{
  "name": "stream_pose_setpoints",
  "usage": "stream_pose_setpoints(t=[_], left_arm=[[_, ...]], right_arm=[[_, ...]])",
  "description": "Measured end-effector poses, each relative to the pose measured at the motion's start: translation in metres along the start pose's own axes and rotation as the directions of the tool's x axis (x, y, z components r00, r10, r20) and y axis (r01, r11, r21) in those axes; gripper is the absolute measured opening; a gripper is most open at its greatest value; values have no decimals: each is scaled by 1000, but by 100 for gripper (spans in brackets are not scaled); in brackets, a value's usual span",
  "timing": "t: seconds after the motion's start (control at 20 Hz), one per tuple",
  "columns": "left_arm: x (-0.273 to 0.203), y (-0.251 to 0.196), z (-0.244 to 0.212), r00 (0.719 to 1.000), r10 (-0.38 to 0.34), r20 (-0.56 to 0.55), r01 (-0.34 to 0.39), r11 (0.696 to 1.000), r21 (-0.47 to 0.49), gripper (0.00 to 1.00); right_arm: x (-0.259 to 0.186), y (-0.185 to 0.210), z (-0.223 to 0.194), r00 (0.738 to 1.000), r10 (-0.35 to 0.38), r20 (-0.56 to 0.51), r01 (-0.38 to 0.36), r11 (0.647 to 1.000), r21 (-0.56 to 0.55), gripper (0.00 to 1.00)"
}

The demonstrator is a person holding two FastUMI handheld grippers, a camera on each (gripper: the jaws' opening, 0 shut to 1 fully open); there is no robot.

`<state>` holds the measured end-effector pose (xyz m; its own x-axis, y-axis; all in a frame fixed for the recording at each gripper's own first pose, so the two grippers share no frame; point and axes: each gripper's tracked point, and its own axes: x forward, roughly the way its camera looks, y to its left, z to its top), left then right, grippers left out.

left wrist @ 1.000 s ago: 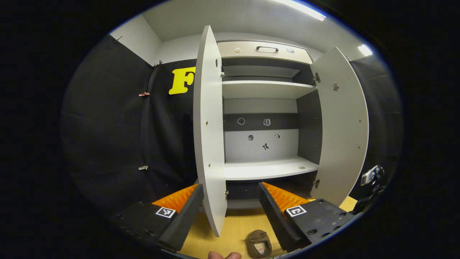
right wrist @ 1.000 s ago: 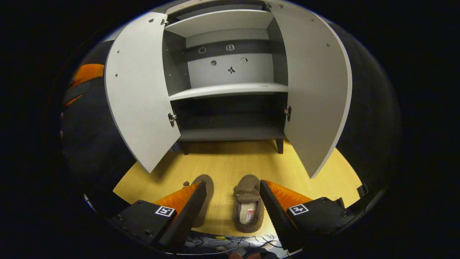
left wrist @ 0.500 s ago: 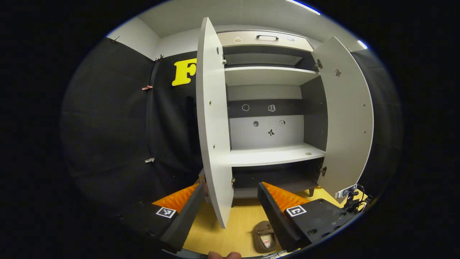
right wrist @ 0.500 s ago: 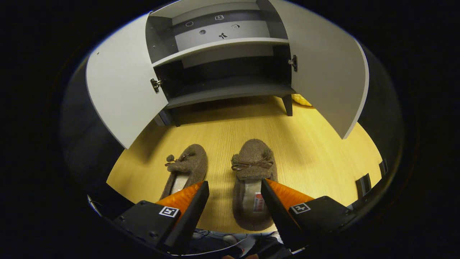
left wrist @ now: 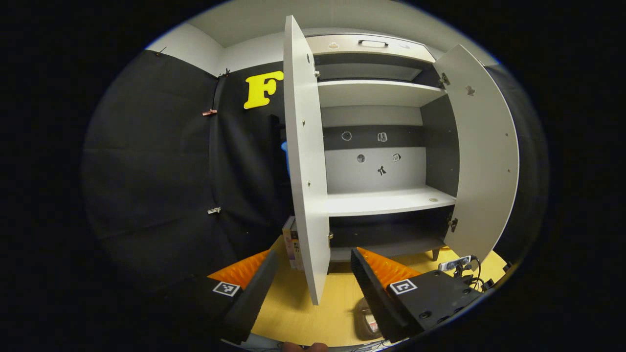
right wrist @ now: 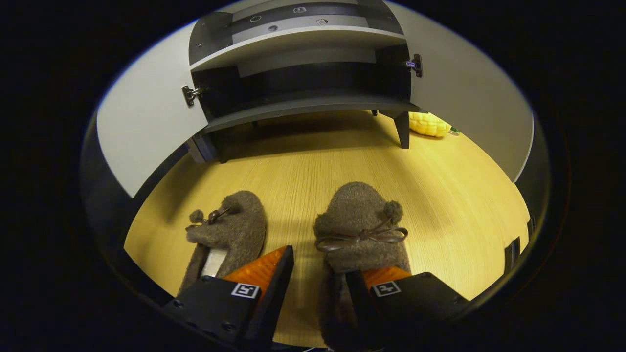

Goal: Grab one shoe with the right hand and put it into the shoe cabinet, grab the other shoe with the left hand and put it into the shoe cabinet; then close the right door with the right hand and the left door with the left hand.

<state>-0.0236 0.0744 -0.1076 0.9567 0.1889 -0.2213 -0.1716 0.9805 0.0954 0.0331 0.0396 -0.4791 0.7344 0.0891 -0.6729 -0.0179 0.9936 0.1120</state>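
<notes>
The right tool point(right wrist: 315, 288) straddles one slipper's point(right wrist: 359, 230) side wall, not yet clenched; the left tool point(left wrist: 310, 281) hangs released before the cabinet point(left wrist: 381, 200).

Dim, sharp; heavy fisheye edge curvature

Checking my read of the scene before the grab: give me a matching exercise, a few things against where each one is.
Things:
1. right gripper
2. left slipper
3. cabinet doors
4. corn toy

Places or states:
A. swung open
B. on the floor beside the cabinet leg
C. untouched on the floor
D. one finger inside the right slipper

Pairs: 1-D, 2-C, 3-A, 4-B
</notes>
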Motion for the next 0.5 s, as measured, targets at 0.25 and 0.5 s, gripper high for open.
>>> stream_pose_setpoints(t=[0.25, 0.5], left_arm=[[9, 21, -2, 999, 35, -14, -35, 999, -4, 94], [19, 15, -4, 1000, 5, -7, -5, 1000, -11, 94]], right_arm=[[3, -12, 10, 1000, -7, -10, 8, 998, 63, 10], [-28, -16, 44, 1000, 13, 25, -14, 998, 58, 6]])
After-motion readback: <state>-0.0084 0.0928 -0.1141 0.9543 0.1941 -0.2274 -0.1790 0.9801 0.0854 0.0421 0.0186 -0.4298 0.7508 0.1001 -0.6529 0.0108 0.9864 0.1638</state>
